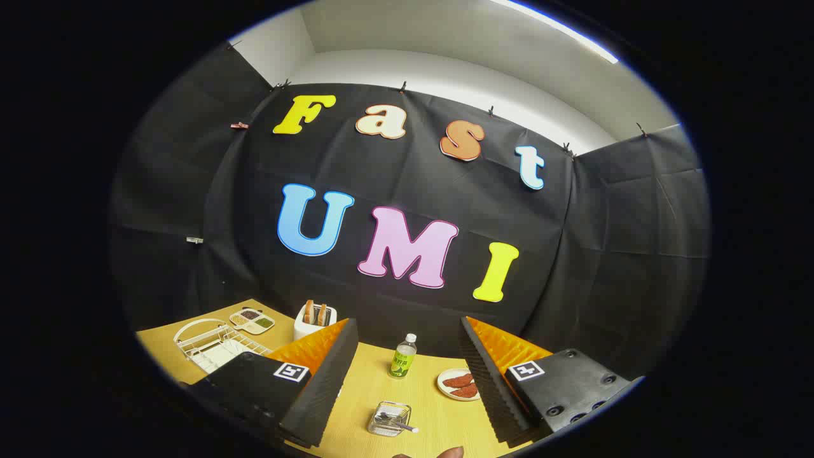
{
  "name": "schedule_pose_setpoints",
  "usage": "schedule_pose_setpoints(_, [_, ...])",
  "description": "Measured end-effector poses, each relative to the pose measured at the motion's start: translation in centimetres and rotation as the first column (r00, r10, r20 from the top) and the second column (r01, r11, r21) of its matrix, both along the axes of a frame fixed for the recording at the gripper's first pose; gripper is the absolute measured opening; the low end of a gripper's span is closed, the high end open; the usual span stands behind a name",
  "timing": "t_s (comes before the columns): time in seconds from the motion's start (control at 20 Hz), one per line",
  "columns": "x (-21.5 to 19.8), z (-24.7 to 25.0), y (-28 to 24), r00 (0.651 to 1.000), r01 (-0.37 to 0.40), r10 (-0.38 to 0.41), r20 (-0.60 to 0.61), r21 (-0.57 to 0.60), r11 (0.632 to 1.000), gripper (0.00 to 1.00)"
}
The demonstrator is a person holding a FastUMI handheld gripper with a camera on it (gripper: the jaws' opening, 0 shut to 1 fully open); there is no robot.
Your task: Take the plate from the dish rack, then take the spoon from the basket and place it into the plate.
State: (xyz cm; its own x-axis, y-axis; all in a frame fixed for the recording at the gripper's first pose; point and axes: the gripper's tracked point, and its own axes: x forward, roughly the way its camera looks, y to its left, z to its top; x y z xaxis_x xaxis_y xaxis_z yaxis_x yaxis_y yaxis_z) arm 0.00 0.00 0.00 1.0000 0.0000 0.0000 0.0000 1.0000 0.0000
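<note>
My gripper [407,327] is held high above the yellow table [362,388], open, with nothing between its fingers. Beyond the left finger, a white wire dish rack [219,350] stands on the table's left part, and a white plate [186,331] stands on edge in it. Between the fingers and close to me sits a small wire basket [388,420]. In it lies a spoon [399,425], its handle pointing right over the rim. The left finger hides part of the rack's near side.
A green bottle [402,357] stands beyond the basket. A plate with reddish food [459,384] lies by the right finger. A white toaster [314,320] and a divided dish of grains [252,320] stand at the back left. A person's fingertip [446,453] shows nearest me.
</note>
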Motion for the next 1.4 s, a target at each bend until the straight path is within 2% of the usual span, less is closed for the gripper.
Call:
schedule_pose_setpoints(1.1, [-1.0, -0.3, 0.4, 0.999, 0.012, -0.012, -0.030, 0.006, 1.000, 0.97])
schedule_pose_setpoints(1.3, [-0.6, -0.6, 1.9, 0.998, -0.018, 0.019, -0.053, 0.028, 0.999, 0.97])
schedule_pose_setpoints(1.4, [0.1, -1.1, 4.2, 0.992, -0.078, 0.084, -0.089, 0.066, 0.995, 0.98])
